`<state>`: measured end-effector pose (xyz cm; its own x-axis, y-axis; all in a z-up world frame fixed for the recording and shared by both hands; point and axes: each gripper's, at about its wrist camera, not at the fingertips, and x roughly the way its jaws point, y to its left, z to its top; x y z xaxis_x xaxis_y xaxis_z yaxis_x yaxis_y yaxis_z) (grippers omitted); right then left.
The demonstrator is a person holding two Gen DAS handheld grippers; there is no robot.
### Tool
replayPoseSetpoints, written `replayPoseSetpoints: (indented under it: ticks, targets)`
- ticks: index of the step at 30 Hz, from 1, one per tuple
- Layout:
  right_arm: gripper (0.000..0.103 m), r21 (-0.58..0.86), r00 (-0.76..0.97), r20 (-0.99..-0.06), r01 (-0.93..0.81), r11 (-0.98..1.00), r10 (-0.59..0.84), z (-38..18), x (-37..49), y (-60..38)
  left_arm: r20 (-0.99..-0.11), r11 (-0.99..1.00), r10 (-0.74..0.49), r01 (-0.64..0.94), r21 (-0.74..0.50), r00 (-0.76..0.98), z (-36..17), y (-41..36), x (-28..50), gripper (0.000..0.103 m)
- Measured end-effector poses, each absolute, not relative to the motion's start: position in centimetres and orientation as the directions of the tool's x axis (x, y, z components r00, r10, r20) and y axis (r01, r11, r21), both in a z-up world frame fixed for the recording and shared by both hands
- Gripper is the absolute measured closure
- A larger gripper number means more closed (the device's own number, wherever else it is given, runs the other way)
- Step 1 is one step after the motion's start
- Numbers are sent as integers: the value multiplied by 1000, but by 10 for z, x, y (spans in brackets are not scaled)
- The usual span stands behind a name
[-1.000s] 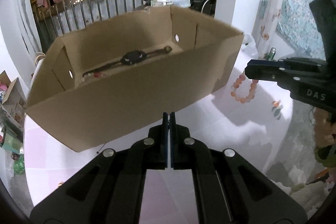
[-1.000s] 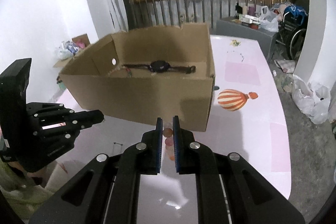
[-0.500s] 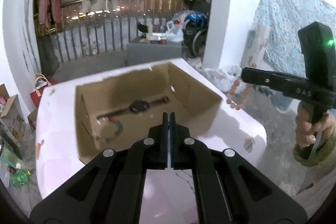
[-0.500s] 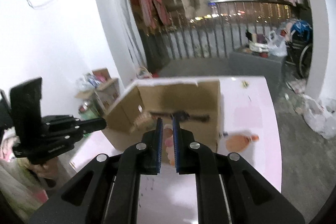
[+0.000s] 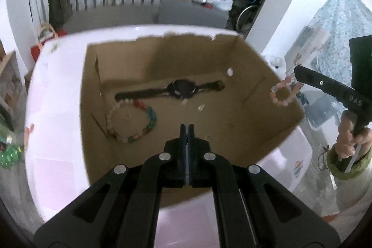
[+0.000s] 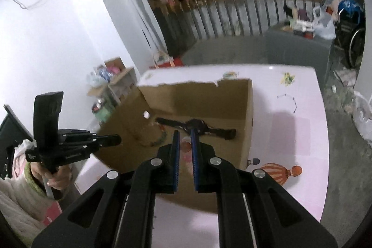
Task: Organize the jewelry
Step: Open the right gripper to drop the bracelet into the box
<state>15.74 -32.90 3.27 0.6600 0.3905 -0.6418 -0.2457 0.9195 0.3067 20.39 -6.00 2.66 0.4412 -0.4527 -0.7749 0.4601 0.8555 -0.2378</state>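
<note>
Overhead, your right claw (image 6: 185,147) pinches a pink bead bracelet (image 5: 284,91) between its blue pads, and the loop hangs above the right wall of the open cardboard box (image 5: 253,122). From the right wrist view the beads (image 6: 186,143) sit in the narrow gap between the fingers, with the box floor behind them. Your left claw (image 5: 187,135) is pressed together on nothing, poised over the near part of the box.

Inside the box, a black wristwatch (image 5: 181,90) lies stretched flat along the far side. Just in front of its left strap end lies a multicoloured bead bracelet (image 5: 131,122), curled in a loop on the cardboard. A few tiny pale bits (image 5: 200,106) lie on the box floor near the watch.

The box stands on a pale pink surface (image 6: 302,131). To its right on that surface are a printed hot-air balloon (image 6: 276,172) and a thin dark chain (image 6: 288,100) farther off. Beyond, clothes hang above a metal railing (image 6: 255,18).
</note>
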Motion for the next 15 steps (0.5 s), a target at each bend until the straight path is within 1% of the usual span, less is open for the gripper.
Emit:
replayPoseSetpoints:
  ticks: [3, 5, 6, 7, 8, 9, 10, 15]
  targets:
    - [93, 281, 624, -689, -238, 930, 368, 24, 180, -328, -792, 852, -455, 460, -252, 408, 15, -61, 211, 102]
    - [93, 266, 604, -715, -230, 936, 352, 20, 189, -326, -805, 858, -436, 456, -237, 401, 8, -64, 216, 102]
    - [93, 262, 594, -726, -229, 937, 348, 18, 192, -326, -812, 860, -427, 454, -231, 397, 7, -64, 218, 100]
    - [93, 257, 585, -736, -223, 940, 340, 14, 196, -325, -820, 864, -419, 448, -228, 390, 4, -64, 221, 94]
    - [93, 258, 582, -741, -217, 942, 336, 12, 196, -325, -823, 869, -411, 441, -225, 391, 2, -64, 222, 89]
    - [92, 259, 578, -743, -215, 942, 336, 10, 197, -326, -824, 874, -404, 432, -221, 396, 1, -62, 224, 82]
    - [92, 261, 580, -743, -211, 942, 335, 8, 198, -328, -819, 874, -409, 430, -226, 402, 1, -60, 224, 79]
    - [92, 269, 604, -725, -192, 944, 330, 13, 195, -338, -797, 870, -427, 434, -234, 428, 7, -56, 221, 75]
